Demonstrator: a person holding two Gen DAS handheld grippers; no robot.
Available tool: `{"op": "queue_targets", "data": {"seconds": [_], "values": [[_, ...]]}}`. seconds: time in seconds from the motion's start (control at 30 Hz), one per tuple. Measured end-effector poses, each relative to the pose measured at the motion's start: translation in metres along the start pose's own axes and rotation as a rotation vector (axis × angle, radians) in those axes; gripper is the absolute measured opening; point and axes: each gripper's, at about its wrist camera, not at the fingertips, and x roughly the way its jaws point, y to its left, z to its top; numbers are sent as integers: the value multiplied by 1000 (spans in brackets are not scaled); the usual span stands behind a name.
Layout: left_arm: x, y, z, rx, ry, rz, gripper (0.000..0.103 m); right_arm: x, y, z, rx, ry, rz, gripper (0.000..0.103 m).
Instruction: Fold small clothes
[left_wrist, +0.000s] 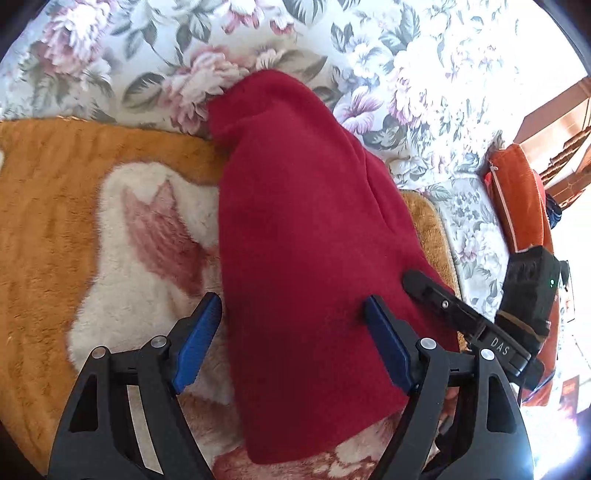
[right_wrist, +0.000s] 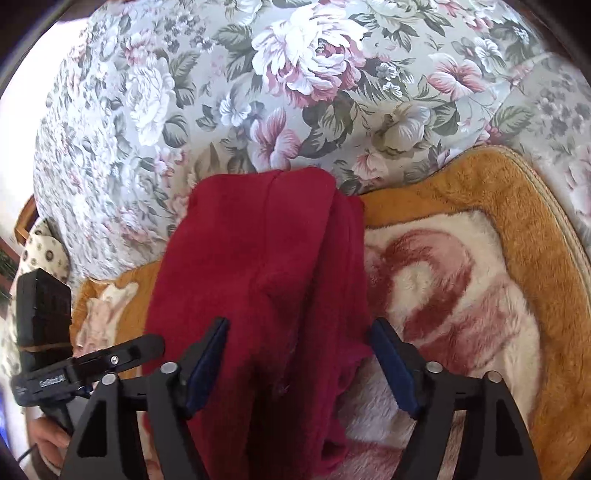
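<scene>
Left gripper and right gripper are both spread wide; we are gripping nothing. The red garment is lying folded on the orange blanket, between our fingers.

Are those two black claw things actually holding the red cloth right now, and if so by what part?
Nothing is held. Both the left gripper and the right gripper are open, their fingers spread over the near end of the red garment, not pinching it.
</scene>
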Motion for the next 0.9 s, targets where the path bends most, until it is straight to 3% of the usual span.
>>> {"op": "queue_targets", "data": {"seconds": [0.33, 0.43, 0.57, 0.73, 0.9], "values": [[22, 0, 11, 11, 1, -9, 86, 34, -16, 9, 64, 42, 103, 84], [23, -6, 9, 27, -14, 0, 83, 35, -11, 8, 51, 32, 104, 73], [5, -14, 2, 43, -34, -4, 71, 14, 7, 4, -1, -20, 84, 57], [-44, -30, -22, 99, -54, -12, 70, -16, 39, -8, -34, -31, 135, 54], [-86, -21, -67, 86, -54, -7, 70, -45, 71, -46, -44, -18, 181, 54]]}}
